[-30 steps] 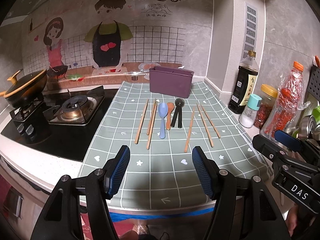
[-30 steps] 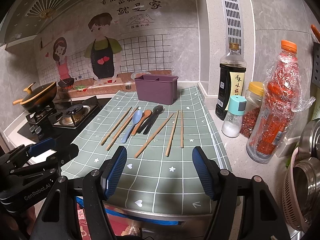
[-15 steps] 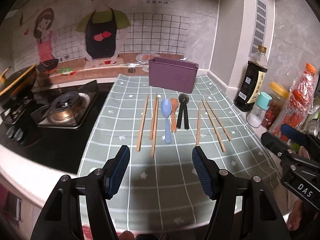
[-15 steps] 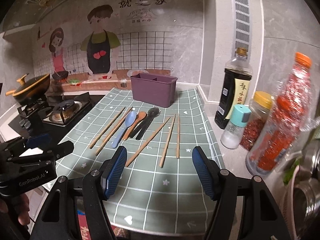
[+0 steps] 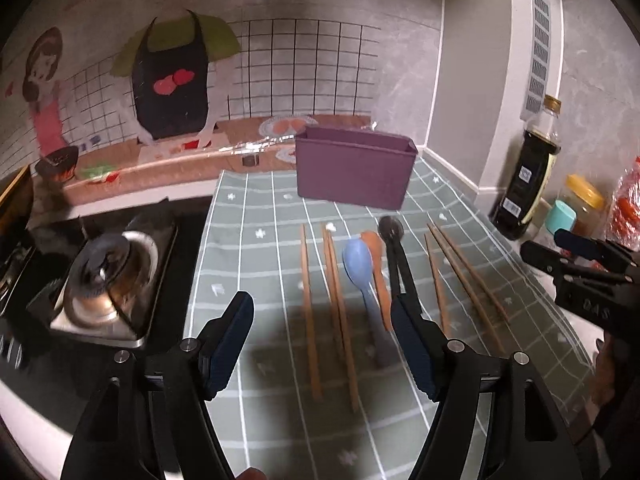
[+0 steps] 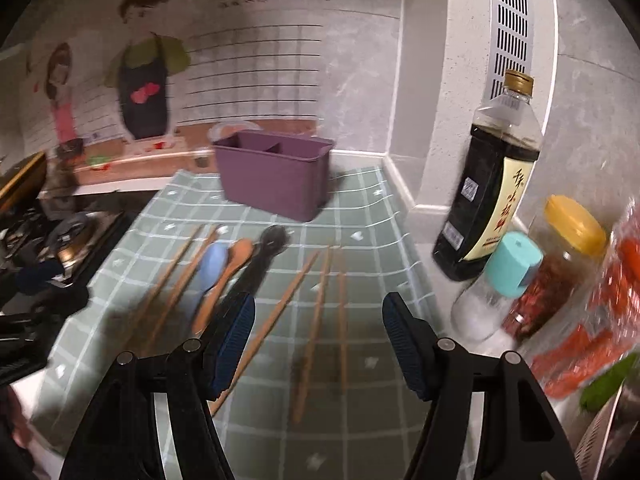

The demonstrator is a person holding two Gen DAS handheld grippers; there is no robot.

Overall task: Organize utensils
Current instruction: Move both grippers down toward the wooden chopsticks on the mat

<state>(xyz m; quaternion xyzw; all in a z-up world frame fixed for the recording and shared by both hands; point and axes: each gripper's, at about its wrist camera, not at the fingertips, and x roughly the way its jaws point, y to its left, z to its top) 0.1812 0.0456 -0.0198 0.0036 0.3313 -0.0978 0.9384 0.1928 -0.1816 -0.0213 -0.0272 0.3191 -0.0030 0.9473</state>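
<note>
Utensils lie in a loose row on the grey-green checked mat [image 5: 256, 216] covering the desk: three wooden chopsticks [image 5: 308, 300] at the left of the row, then a light-blue plastic spoon [image 5: 360, 268], an orange-brown wooden spoon [image 5: 378, 264] touching its right edge, a black long-handled utensil with a round head [image 5: 394, 248], and three more wooden chopsticks [image 6: 316, 320] at the right. Purple rectangular plastic utensil holder [image 5: 354, 170], upright at the far end of the mat, just beyond the row; a divider splits it into compartments, seen in the right wrist view. Left claw [image 5: 326, 344]: released, blue-padded fingers spread wide, hovering above the near ends of the left chopsticks and the spoons, gripping nothing. Right claw [image 6: 318, 346]: released, fingers spread wide above the near ends of the right chopsticks, gripping nothing. Gas stove burner [image 5: 106, 280]: left of the mat. Dark soy sauce bottle with gold cap [image 6: 492, 184], clear shaker with teal cap [image 6: 502, 284] and yellow-lidded jar of red flakes [image 6: 556, 264]: grouped at the right of the mat, against the wall. Both views are partly blurred.
</note>
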